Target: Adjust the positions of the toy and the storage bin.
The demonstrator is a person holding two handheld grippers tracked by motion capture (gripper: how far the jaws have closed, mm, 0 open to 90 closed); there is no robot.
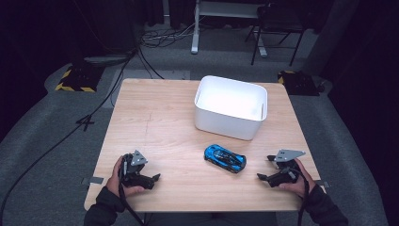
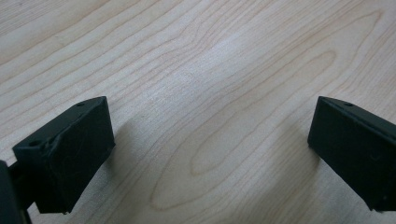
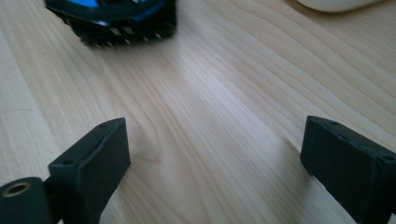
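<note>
A blue and black toy car (image 1: 225,158) lies on the wooden table (image 1: 160,122), in front of a white bin (image 1: 231,107). My right gripper (image 1: 265,168) rests low over the table to the right of the car, a short gap away, held by a hand. In the right gripper view its jaws stand wide apart with bare wood between them, and the car's rear (image 3: 116,18) sits ahead at the upper left. My left gripper (image 1: 155,178) lies near the front left of the table, well left of the car. Its jaws are apart over bare wood (image 2: 205,140).
The white bin stands at the back right of the table and looks empty; its rim (image 3: 331,3) peeks in at the top of the right gripper view. Beyond the table are floor cables (image 1: 94,113), a desk frame (image 1: 226,19) and a chair (image 1: 277,28).
</note>
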